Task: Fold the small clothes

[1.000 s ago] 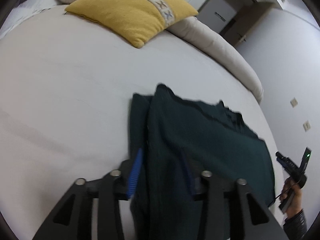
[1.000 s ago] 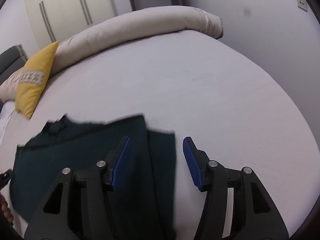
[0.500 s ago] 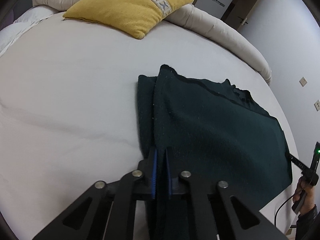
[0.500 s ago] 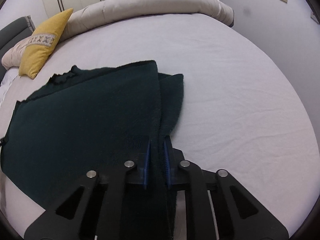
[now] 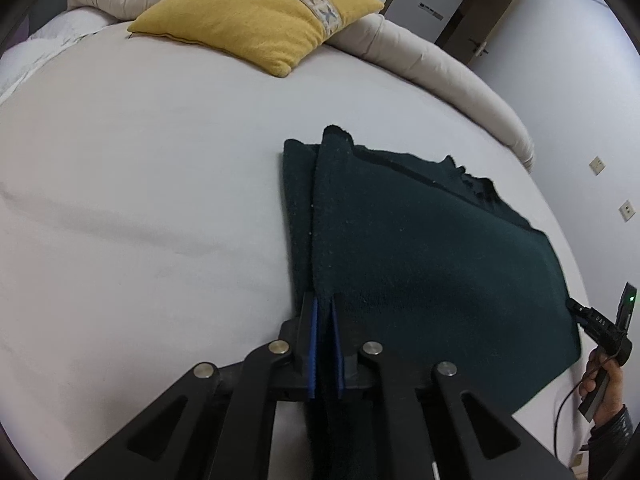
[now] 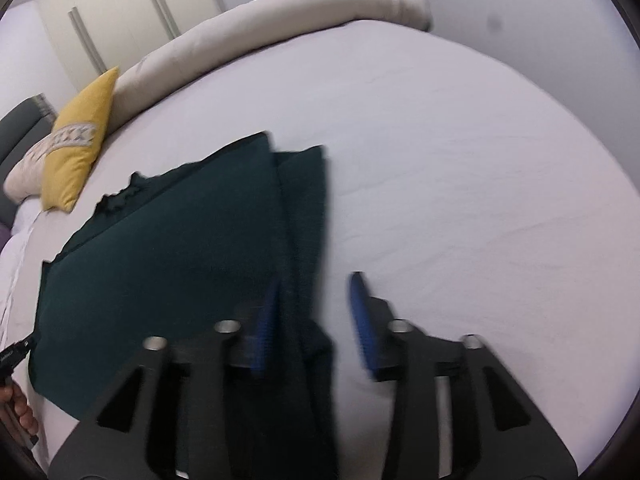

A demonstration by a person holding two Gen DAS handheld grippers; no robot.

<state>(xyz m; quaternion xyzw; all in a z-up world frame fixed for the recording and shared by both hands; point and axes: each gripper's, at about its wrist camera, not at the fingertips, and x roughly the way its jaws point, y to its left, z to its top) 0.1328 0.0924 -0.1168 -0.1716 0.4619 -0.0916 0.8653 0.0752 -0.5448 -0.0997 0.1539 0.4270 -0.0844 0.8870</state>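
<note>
A dark green knitted garment lies flat on the white bed, with one side folded over. My left gripper is shut on the garment's near left corner. In the right wrist view the same garment spreads to the left. My right gripper is open, its blue pads apart, with the garment's near right edge lying between them. That view is blurred. The right gripper also shows at the far right of the left wrist view.
A yellow cushion and a long beige rolled duvet lie at the far side of the bed. A grey wall with sockets stands to the right. Wardrobe doors stand behind the bed.
Both grippers closed on the garment's near corners half a second ago. The left stays shut; the right has now opened and let go of the fabric while moving.
</note>
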